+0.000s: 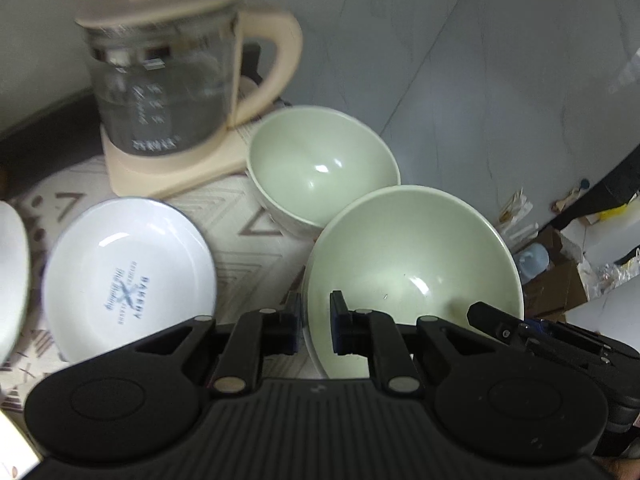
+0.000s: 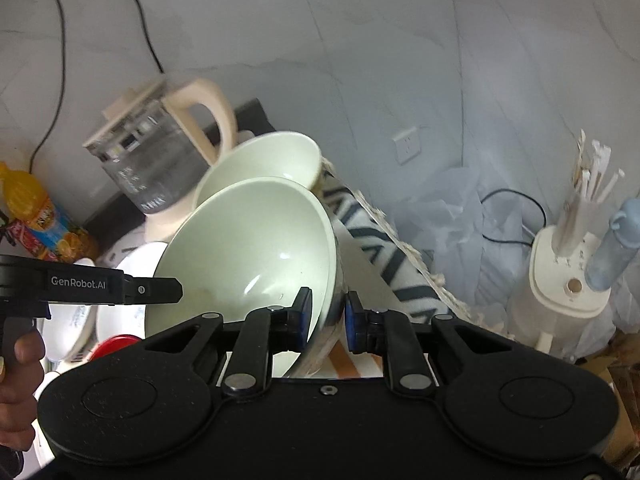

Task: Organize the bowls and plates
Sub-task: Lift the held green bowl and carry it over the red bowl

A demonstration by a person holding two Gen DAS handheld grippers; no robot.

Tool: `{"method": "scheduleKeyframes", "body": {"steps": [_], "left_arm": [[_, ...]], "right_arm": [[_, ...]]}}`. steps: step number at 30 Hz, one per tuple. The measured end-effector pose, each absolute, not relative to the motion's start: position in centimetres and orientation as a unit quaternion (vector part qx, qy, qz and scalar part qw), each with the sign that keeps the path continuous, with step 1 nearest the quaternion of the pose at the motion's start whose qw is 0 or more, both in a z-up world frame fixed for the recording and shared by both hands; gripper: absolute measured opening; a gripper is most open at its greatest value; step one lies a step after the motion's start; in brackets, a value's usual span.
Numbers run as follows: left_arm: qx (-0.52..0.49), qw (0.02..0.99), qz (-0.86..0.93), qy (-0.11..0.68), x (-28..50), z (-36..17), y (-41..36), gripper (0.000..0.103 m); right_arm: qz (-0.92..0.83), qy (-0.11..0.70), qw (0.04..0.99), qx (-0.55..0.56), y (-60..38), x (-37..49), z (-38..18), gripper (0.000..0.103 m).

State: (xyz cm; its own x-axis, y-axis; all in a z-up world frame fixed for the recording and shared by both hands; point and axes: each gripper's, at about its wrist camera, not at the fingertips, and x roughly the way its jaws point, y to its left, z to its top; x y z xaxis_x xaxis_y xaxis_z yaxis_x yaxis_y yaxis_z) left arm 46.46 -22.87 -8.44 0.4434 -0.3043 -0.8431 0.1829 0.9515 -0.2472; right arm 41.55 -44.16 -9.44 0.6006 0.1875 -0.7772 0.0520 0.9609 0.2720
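Bowls are what I am sorting: 2 pale green ones sit at the right edge of the patterned tabletop point(image 1: 240, 208), the near green bowl point(image 1: 412, 272) touching the far green bowl point(image 1: 320, 164) rim to wall. I have the near one from both sides. My left tongs point(image 1: 315, 324) straddle its rim on the side toward the middle of the tabletop, 1 pad outside the wall and 1 inside, with a sliver of gap showing, so I judge them closing on the rim, not yet fully clamped. My right tongs point(image 2: 326, 320) straddle the rim on the side toward the tabletop edge, pads close against the wall on either side, pinching it or very nearly.

In the right wrist view the near green bowl point(image 2: 248, 256) looks tipped, its mouth turned toward the left tongs point(image 2: 176, 288), though the fisheye tilt makes that uncertain. What the coming move turns on: the far green bowl point(image 2: 264, 160) lies straight ahead of both tongs, farther from me, so nesting means lifting the near bowl up and forward over that rim. Neither hand is clearly nearer; both are at the same bowl.

A white bakery-print plate point(image 1: 128, 280) lies toward the left, apart from the bowls, with another white dish point(image 1: 10, 280) at the view's edge. A glass kettle with cream handle point(image 1: 168, 80) stands at the back, just beside the far bowl, close enough to knock on a careless swing.
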Motion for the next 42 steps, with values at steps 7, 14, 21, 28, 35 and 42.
{"method": "scheduleKeyframes", "body": {"steps": [7,14,21,28,35,42], "left_arm": [[-0.069,0.862,-0.135,0.484,44.5,-6.1,-20.1,0.012],[-0.089,0.87,-0.12,0.47,41.8,-4.5,-17.2,0.012],[-0.105,0.873,-0.103,0.465,39.7,-3.8,-14.6,0.012],[-0.121,0.873,-0.084,0.466,38.1,-4.0,-12.4,0.012],[-0.131,0.868,-0.072,0.475,36.8,-4.8,-11.0,0.012],[-0.136,0.858,-0.066,0.491,36.1,-6.2,-10.7,0.012]], "right_arm": [[0.059,0.431,0.891,0.127,-42.0,40.7,-7.6,0.017],[0.073,0.418,0.897,0.124,-39.6,39.4,-5.7,0.017],[0.088,0.413,0.899,0.116,-37.3,38.4,-4.5,0.017],[0.108,0.418,0.897,0.099,-34.9,37.8,-4.2,0.018],[0.123,0.429,0.891,0.088,-33.1,36.9,-4.5,0.018],[0.125,0.447,0.882,0.085,-32.5,36.2,-5.6,0.018]]}}
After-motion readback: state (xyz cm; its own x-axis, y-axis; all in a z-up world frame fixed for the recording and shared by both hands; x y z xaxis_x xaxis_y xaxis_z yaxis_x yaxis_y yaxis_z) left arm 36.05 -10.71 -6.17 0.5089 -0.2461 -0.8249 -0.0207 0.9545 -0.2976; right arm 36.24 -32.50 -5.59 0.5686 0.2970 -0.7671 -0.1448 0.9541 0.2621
